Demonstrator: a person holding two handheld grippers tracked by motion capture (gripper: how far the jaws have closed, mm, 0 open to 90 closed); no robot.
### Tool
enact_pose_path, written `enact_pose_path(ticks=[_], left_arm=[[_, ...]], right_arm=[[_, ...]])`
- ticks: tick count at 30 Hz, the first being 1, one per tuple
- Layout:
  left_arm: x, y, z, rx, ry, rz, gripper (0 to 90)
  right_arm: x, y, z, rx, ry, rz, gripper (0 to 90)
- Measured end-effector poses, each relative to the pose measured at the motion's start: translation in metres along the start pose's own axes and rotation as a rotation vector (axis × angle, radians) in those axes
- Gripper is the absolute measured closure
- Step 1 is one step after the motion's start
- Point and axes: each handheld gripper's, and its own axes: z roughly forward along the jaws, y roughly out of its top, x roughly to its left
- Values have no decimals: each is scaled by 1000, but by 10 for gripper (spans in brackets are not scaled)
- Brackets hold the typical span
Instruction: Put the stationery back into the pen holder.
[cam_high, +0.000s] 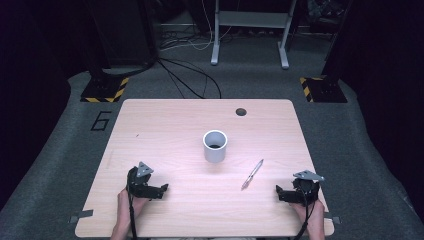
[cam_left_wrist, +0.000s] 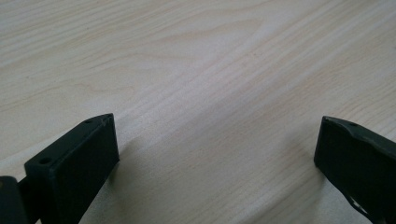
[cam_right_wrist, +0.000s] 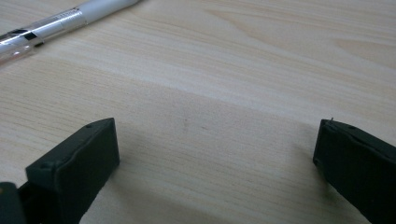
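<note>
The pen lies flat on the worktop, right of centre, slanted with its tip toward the person, and just in front and to the right of the cup. The right claw rests low on the worktop near the front right corner, jaws spread wide and holding nothing; the pen is nearest to it, a little ahead and to its left. In the right gripper view the pen crosses the top left corner, apart from both jaws, with bare wood between them. The left claw sits near the front left, also wide and bare, well apart from the pen. The cup stands upright at mid-worktop, between the two claws but farther back. A dark round hole marks the far edge.
</note>
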Motion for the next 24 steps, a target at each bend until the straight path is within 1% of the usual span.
enact_pose_path(ticks=[1,2,3,4,5,6,7,9,11,13,15,17,18,21,24], left_arm=[[1,0,-1,11,-2,-6,1],[1,1,-1,18,2,-10,0],[0,1,0,3,16,-14,0],[0,1,0,6,15,-13,0],[0,1,0,6,13,-15,0],[0,0,1,-4,18,-15,0],[0,0,1,-1,16,-16,0],[0,0,1,-1,16,-15,0],[0,0,1,-2,16,-15,0],[0,0,1,-1,16,-10,3],[-1,0,1,-1,13,-18,3],[-1,0,1,0,13,-16,3],[-1,0,1,-1,13,-17,3],[-1,0,1,-2,12,-15,4],[-1,0,1,-2,13,-14,5]], right_arm=[[-1,0,0,6,-3,-7,0],[1,1,0,12,-13,17,0],[1,2,0,14,-14,14,0],[2,2,0,13,-25,36,0],[2,3,0,18,-18,44,0],[3,3,0,21,-18,54,0],[4,5,-1,29,-14,66,0],[7,9,-3,23,12,92,0],[11,14,-6,15,30,101,0],[16,21,-7,11,52,96,1],[23,29,-8,13,64,85,2],[31,39,-7,7,91,81,5],[33,42,-6,8,95,70,5],[41,54,-1,5,119,61,4],[47,63,6,16,130,55,3]])
